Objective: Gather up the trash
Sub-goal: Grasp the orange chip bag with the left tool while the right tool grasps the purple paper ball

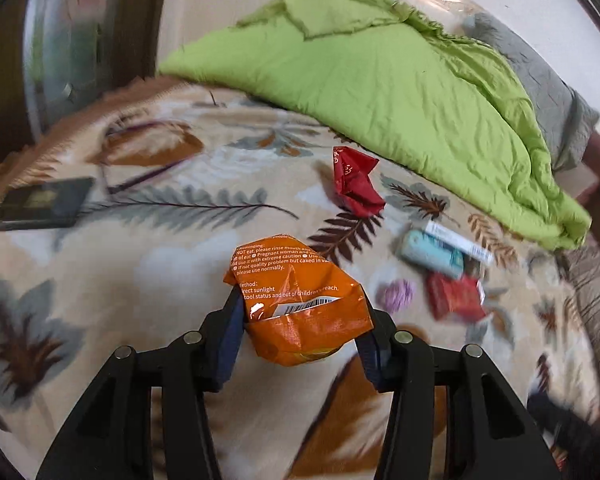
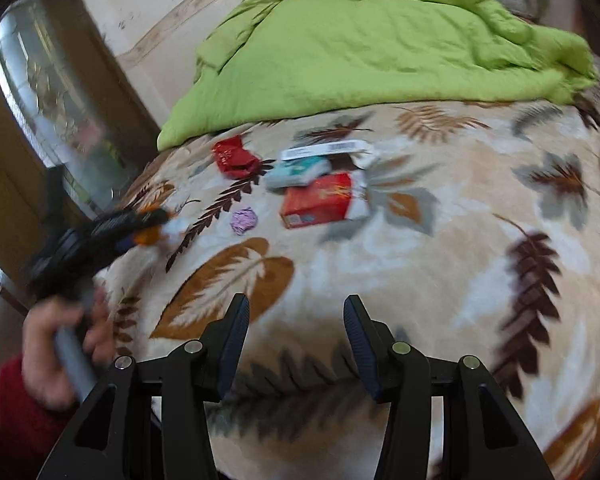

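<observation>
L gripper [image 1: 300,320] is clamped on a crumpled orange packet [image 1: 296,300], pads pinching it from both sides w/ the printed back facing the cam. Packet looks lifted off the leaf-print blanket [image 1: 140,280], prob so it can be carried off as trash. R gripper [image 2: 296,332] hangs over bare blanket w/ fingers spread apart, nothing between them; prob kept free for the next pickup. In the right wrist view the person's left hand [image 2: 60,356] grips the L tool's handle at the frame's left edge, blurred.

Further out lies the remaining litter: a small purple wad [image 2: 244,220], then a red box [image 2: 320,200] touching a teal pack [image 2: 296,172], w/ a white barcode strip [image 2: 328,148] just behind — all bunched together. A crumpled red wrapper [image 1: 356,184] sits apart, nearer the quilt. A dark book [image 1: 44,204] lies well off to the left; can't tell if it's trash.

Farthest back, a green quilt [image 1: 360,80] is heaped along the wall side.
</observation>
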`<state>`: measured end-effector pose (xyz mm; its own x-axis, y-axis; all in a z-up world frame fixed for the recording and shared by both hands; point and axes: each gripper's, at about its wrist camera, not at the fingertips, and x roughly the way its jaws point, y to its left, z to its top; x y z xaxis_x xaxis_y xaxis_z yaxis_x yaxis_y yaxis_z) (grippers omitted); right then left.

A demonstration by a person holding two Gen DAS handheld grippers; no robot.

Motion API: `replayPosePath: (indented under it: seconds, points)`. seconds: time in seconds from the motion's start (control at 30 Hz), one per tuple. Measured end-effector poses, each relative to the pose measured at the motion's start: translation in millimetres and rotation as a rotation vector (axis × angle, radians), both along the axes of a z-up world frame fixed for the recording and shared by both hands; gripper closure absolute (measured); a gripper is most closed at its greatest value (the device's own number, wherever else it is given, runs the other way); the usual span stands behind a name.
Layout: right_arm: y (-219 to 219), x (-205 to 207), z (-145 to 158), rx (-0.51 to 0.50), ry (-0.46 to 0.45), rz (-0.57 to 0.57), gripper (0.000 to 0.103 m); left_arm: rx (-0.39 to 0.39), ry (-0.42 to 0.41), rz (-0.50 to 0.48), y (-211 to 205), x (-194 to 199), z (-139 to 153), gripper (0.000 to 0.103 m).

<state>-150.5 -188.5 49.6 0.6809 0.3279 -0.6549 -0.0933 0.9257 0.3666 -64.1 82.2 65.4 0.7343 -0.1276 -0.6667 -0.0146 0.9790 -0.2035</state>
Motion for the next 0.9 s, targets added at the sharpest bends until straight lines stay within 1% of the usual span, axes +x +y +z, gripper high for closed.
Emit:
replayPosePath:
  seconds: [0.1,0.13,0.2,0.3,0.4,0.53,0.6,0.67,0.7,0.77,0.8,0.9]
  points:
    - [15.5,28.3,4.6,0.034,0.009,0.047,0.050,0.066,-0.075,0.023,-3.0,-19.5,3.0,0.054]
    - [23.7,42.7,6.1,0.032,0.011,0.061,0.050,0.067,-0.085,0.030,-2.2,-20.9,4.3,0.054]
    - [37.8,66.3,4.9,0.029,0.024,0.091,0.050,0.047,-0.087,0.063,4.5,-19.6,2.9,0.054]
    - [55.7,98.5,-2.5,0.057,0.059,0.115,0.051,0.000,-0.063,0.099,18.7,-14.4,-1.4,0.054]
    - [70.7,122.3,-11.7,0.014,0.077,0.114,0.053,-0.039,-0.051,0.119,27.7,-11.8,-3.4,0.054]
    - [81.5,153.0,-26.9,-0.032,0.112,0.099,0.059,-0.039,-0.062,0.099,24.9,-11.2,-3.6,0.054]
    - [88.9,164.7,-36.0,-0.052,0.138,0.110,0.064,-0.035,-0.062,0.089,23.2,-10.5,-4.0,0.054]
    - [94.2,167.6,-41.8,-0.062,0.144,0.122,0.069,-0.033,-0.063,0.081,21.4,-10.8,-4.3,0.054]
    - [96.4,165.2,-41.8,-0.070,0.129,0.125,0.072,-0.035,-0.063,0.076,21.1,-10.9,-4.3,0.054]
    - [96.3,155.3,-36.3,-0.085,0.094,0.120,0.074,-0.038,-0.065,0.061,19.3,-11.8,-4.0,0.054]
    - [92.5,146.8,-30.4,-0.076,0.069,0.114,0.074,-0.037,-0.065,0.055,18.4,-11.5,-4.0,0.054]
    - [80.5,121.1,-14.1,-0.069,0.014,0.107,0.074,-0.015,-0.075,0.012,7.3,-13.6,-3.1,0.054]
